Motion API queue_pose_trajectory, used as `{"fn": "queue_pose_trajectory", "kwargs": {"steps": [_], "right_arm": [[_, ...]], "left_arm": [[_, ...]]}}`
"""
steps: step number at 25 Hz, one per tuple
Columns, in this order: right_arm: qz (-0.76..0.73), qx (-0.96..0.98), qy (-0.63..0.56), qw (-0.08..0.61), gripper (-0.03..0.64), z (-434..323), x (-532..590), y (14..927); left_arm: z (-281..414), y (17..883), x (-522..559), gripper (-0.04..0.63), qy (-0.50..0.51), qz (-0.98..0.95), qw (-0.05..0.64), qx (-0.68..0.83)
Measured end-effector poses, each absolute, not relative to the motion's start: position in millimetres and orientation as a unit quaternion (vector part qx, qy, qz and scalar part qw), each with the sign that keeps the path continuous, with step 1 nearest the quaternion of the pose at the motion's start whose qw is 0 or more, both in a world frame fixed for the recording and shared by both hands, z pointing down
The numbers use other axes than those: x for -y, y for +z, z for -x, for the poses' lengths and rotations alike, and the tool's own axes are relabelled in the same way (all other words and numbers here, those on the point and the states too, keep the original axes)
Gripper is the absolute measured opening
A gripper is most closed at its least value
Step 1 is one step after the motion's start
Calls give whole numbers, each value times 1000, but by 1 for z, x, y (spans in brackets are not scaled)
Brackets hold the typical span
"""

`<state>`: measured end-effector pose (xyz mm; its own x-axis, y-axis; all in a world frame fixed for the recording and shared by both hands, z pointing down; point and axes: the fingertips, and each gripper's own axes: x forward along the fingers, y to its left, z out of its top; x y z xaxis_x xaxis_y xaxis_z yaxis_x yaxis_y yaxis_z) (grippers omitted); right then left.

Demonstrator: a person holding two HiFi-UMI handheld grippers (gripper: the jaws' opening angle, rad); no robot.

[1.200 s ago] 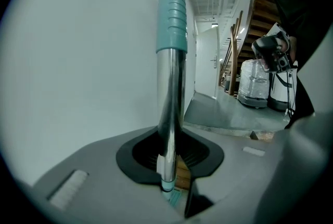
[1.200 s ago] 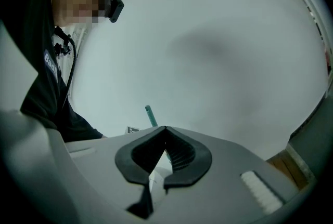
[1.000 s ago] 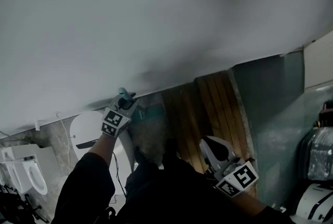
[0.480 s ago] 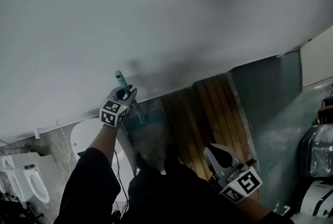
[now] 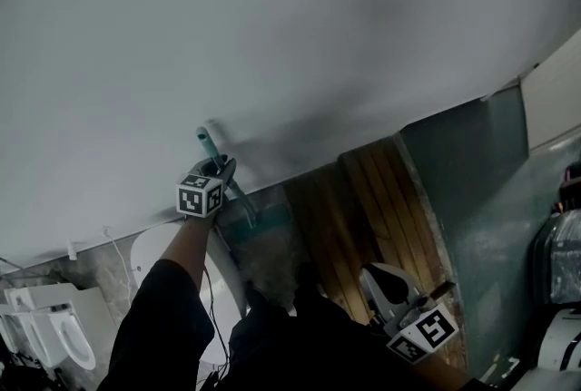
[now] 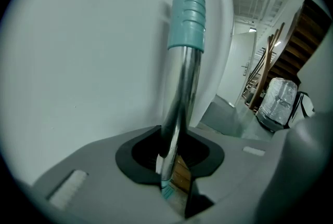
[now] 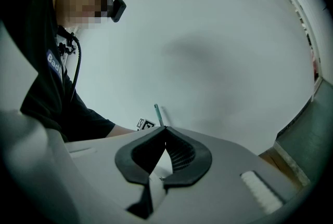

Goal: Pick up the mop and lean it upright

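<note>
White wall (image 5: 272, 35), smooth and matt, fills most of the head view and curves across both gripper views; at the far left, two glazed white urinals (image 5: 56, 330) hang against mottled grey stone. A dark sleeve (image 5: 154, 326) reaches up from below to the left gripper (image 5: 216, 170), whose jaws are clamped on the mop (image 5: 208, 144) partway down its handle; in the left gripper view the dark pads pinch a polished metal shaft (image 6: 179, 98), round and mirror-bright, and above them rises a ribbed teal plastic grip (image 6: 188, 10). The grip's tip stands just beside the wall and throws a soft shadow on it; whether it touches cannot be told. Below the gripper the shaft slants down to a teal mop head (image 5: 259, 219) low at the foot of the wall. Right of that lies a wooden panel (image 5: 363, 199) of long brown slats, edged by a pale strip; then a flat grey-green floor (image 5: 481, 190) with bare room on it. The right gripper (image 5: 374, 277), grey and smooth-shelled, hovers over the slats well apart from the mop; its fingertips (image 7: 165, 130) meet with nothing between them. At the far right edge stands a bundle (image 5: 561, 253) in shiny clear wrap.
</note>
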<state>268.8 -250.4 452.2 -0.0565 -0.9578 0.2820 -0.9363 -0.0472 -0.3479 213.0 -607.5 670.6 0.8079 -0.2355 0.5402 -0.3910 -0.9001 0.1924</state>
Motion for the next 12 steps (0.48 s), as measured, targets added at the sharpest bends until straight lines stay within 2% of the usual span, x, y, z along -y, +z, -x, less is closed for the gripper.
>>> {"fn": "queue_pose_trajectory", "kwargs": {"steps": [4,12], "right_arm": [[693,-683,-227,30,8,-268,247,453],[697,-680,-226,34,9,-267,239,452]], "left_arm": [[-209,676,619,111,269,-930,170,182],[-199,680,630,207,274,-913,210,219]]}}
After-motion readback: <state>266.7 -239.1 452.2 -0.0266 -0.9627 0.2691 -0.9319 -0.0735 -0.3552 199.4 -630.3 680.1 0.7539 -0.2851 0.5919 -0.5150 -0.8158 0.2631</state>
